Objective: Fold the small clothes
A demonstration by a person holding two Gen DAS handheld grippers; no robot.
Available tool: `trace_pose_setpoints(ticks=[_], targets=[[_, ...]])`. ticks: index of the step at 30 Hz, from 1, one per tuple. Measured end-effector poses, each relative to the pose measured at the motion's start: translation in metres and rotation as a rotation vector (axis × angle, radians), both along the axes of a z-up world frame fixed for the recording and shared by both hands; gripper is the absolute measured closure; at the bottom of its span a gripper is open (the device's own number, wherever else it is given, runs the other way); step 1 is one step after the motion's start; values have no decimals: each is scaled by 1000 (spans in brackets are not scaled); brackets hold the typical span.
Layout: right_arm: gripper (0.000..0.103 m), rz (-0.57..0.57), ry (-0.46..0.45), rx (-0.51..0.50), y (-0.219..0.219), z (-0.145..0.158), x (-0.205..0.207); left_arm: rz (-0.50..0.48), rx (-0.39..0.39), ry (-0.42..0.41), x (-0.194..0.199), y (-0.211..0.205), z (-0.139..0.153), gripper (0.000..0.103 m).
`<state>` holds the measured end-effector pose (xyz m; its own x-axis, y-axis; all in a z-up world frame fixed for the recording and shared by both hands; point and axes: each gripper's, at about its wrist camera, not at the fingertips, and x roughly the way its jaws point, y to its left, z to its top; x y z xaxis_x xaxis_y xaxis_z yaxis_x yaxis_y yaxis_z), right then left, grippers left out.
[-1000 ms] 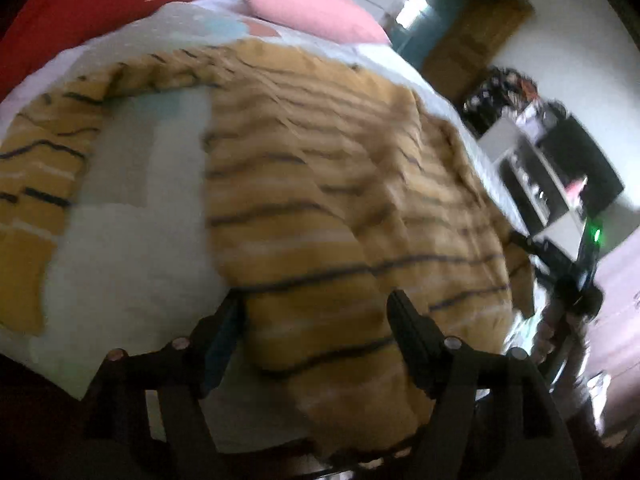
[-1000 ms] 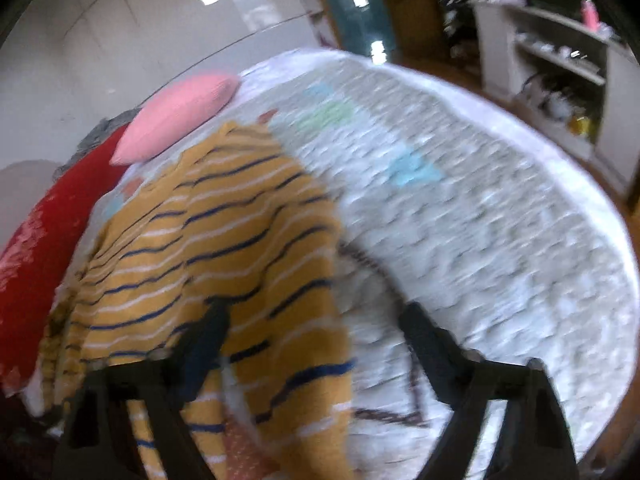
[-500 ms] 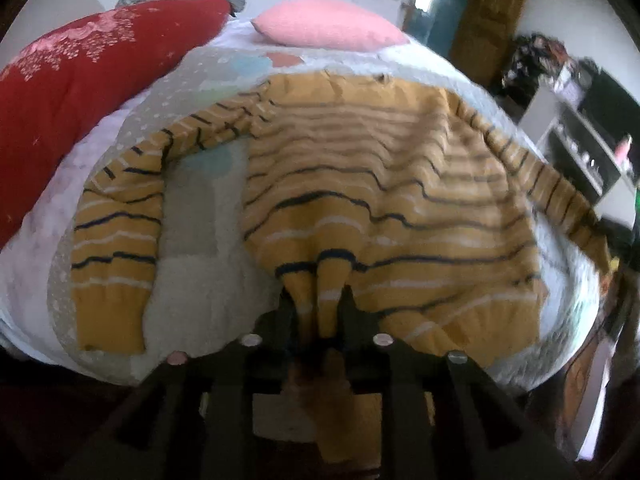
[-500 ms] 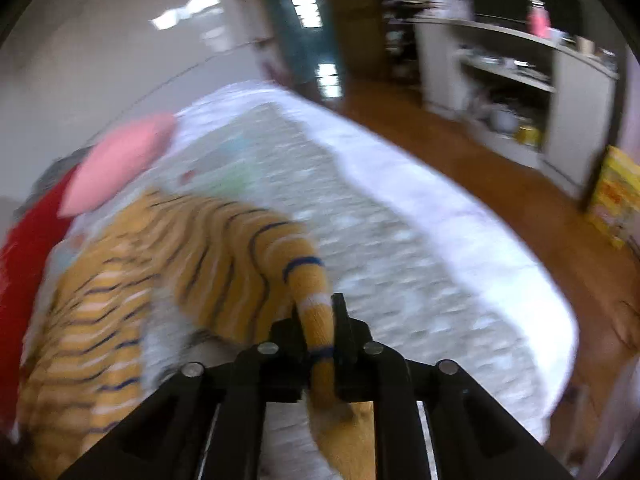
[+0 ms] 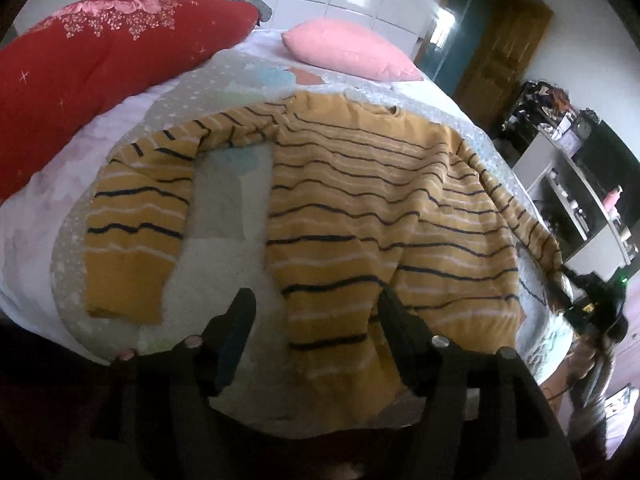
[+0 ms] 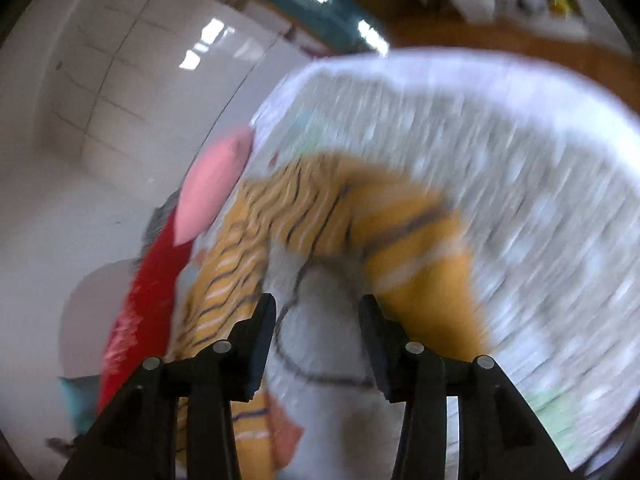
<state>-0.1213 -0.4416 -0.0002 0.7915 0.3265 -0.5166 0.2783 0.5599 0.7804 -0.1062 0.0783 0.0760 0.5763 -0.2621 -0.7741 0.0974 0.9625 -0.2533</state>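
You are looking across a bed (image 5: 120,128) whose pale quilted cover is carrying a red bolster (image 5: 100,60) and a pink pillow (image 5: 348,48) near the white tiled wall (image 5: 360,0), which is reflecting window light. A wooden door (image 5: 504,40) is standing beyond, and a white shelf unit (image 5: 580,208) is crowding the right side above a brown floor (image 6: 500,44).

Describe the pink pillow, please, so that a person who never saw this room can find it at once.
Start at the bed, spread with a pale patterned cover. At its far end, behind the yellow striped sweater, lies the pink pillow. It is plain, light pink and small, while the big cushion beside it is deep red with a flower pattern.
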Motion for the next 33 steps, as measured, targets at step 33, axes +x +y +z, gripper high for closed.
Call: trace_pose_setpoints(ticks=[33], targets=[[32, -105, -39, -224, -6, 34, -14, -94, -13, 44, 15, -43, -13, 31]])
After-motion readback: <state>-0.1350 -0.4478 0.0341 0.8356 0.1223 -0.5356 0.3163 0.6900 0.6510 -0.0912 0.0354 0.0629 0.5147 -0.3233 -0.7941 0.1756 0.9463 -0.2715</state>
